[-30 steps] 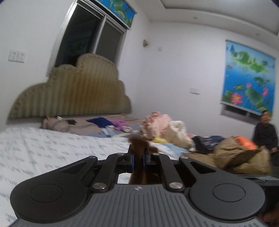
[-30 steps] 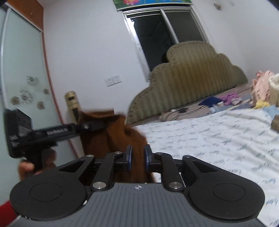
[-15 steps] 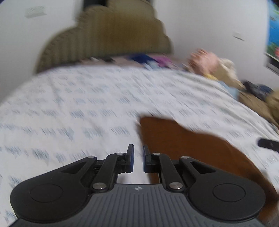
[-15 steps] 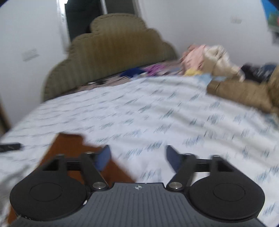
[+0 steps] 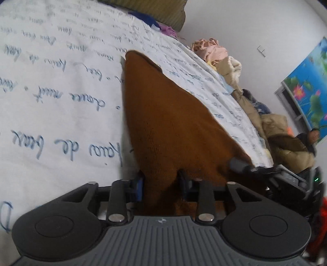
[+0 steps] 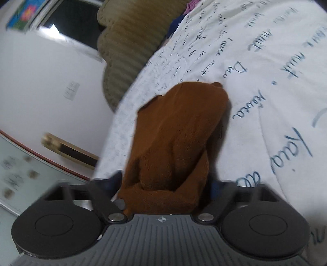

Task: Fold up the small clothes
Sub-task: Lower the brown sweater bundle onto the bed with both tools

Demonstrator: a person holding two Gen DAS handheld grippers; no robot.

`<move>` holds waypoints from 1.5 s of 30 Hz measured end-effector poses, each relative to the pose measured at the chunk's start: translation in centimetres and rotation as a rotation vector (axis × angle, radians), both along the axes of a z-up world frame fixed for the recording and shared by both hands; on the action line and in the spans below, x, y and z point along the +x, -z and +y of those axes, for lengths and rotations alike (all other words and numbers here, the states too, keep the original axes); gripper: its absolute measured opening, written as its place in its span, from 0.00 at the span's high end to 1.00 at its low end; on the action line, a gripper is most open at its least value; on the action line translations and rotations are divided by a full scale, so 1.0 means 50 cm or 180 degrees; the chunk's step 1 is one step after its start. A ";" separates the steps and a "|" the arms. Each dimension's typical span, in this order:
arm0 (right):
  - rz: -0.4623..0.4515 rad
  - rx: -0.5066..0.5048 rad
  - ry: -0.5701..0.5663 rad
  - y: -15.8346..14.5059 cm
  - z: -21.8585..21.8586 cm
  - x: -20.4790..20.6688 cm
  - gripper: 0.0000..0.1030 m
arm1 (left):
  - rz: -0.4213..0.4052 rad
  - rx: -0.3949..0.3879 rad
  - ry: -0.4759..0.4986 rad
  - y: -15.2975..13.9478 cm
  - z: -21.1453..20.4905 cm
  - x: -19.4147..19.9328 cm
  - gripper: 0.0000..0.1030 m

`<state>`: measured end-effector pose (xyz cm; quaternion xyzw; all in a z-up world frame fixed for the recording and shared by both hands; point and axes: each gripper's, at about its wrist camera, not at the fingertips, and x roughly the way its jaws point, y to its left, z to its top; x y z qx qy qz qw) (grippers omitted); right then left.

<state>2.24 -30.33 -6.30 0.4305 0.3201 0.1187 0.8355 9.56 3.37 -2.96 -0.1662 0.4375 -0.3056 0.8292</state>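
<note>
While it lies stretched over the white bedsheet printed with blue handwriting [image 5: 61, 86], the small rust-brown fleecy garment [image 5: 167, 126] runs lengthwise away from the camera toward the padded olive headboard [image 5: 161, 14], its far end tapering to a rounded tip. Its near end bunches up between the blue-padded fingers of the left gripper [image 5: 161, 184], which stand apart with the cloth filling the gap; whether they press on it cannot be told. In the right wrist view the same brown garment [image 6: 175, 139] rises in a soft fold from the sheet [image 6: 265, 61] into the right gripper [image 6: 165, 188], whose fingers stand wide on either side of the bunched fabric, and a firm grip cannot be confirmed there either. The right gripper's dark tip [image 5: 239, 163] shows at the garment's right edge in the left view. Along the bed's far right edge sits a heap of pink and beige clothes [image 5: 214, 53], with a seated person in dark clothing [image 5: 308, 139] beyond it beneath a bright lotus-print blind [image 5: 308, 90].
</note>
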 end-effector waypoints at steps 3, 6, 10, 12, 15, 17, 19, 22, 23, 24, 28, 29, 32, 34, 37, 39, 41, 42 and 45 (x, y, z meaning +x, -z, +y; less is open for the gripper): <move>-0.0061 0.0028 -0.0008 -0.009 0.026 0.006 0.65 | -0.0229 0.0076 -0.0094 -0.019 0.014 -0.019 0.78; -0.0201 0.0066 -0.0104 -0.017 0.042 -0.009 0.66 | -0.0404 0.0300 -0.0154 -0.018 0.014 -0.027 0.78; -0.0057 -0.0614 0.0088 -0.012 0.067 -0.033 0.54 | -0.0664 0.0634 -0.0286 -0.034 -0.012 -0.078 0.69; -0.0131 -0.1006 0.0327 -0.046 0.086 -0.070 0.39 | -0.0916 0.0918 -0.0411 -0.054 -0.033 -0.120 0.51; -0.0369 -0.1898 0.0633 -0.102 0.142 -0.120 0.18 | -0.1183 0.1162 -0.0521 -0.072 -0.063 -0.170 0.22; -0.0467 -0.2253 0.0607 -0.116 0.177 -0.135 0.00 | -0.1287 0.1399 -0.0559 -0.070 -0.085 -0.189 0.22; -0.0444 -0.2453 0.0419 -0.111 0.207 -0.125 0.00 | -0.1277 0.1557 -0.0582 -0.062 -0.099 -0.194 0.22; -0.0178 -0.2645 0.0319 -0.094 0.228 -0.115 0.00 | -0.1213 0.1608 -0.0586 -0.057 -0.092 -0.199 0.22; -0.0172 -0.2659 0.0286 -0.093 0.226 -0.126 0.00 | -0.1214 0.1623 -0.0590 -0.056 -0.088 -0.202 0.22; -0.0224 -0.2671 0.0258 -0.097 0.228 -0.135 0.00 | -0.1224 0.1642 -0.0608 -0.056 -0.084 -0.204 0.22; -0.0343 -0.2860 0.0120 -0.108 0.226 -0.170 0.00 | -0.1192 0.1692 -0.0675 -0.048 -0.076 -0.202 0.22; -0.0284 -0.2819 0.0042 -0.102 0.222 -0.160 0.00 | -0.1170 0.1684 -0.0678 -0.045 -0.073 -0.201 0.22; -0.0163 -0.2337 -0.0115 -0.068 0.198 -0.127 0.03 | -0.1131 0.1703 -0.0686 -0.039 -0.069 -0.197 0.22; -0.0042 -0.2316 -0.0095 -0.047 0.194 -0.101 0.10 | -0.1127 0.1718 -0.0676 -0.038 -0.069 -0.198 0.22; -0.0148 -0.2722 -0.0006 -0.037 0.211 -0.088 0.26 | -0.1133 0.1738 -0.0670 -0.036 -0.070 -0.201 0.22; -0.0241 -0.2476 -0.0128 -0.045 0.205 -0.084 0.73 | -0.1109 0.1756 -0.0667 -0.034 -0.072 -0.201 0.22; -0.0278 -0.2343 -0.0139 -0.055 0.201 -0.084 0.86 | -0.1112 0.1762 -0.0662 -0.034 -0.075 -0.203 0.22; -0.0293 -0.2426 -0.0131 -0.060 0.203 -0.087 0.88 | -0.1127 0.1768 -0.0652 -0.036 -0.077 -0.205 0.22; -0.0289 -0.2492 0.0013 -0.076 0.184 -0.104 0.92 | -0.1193 0.1795 -0.0615 -0.042 -0.085 -0.213 0.22</move>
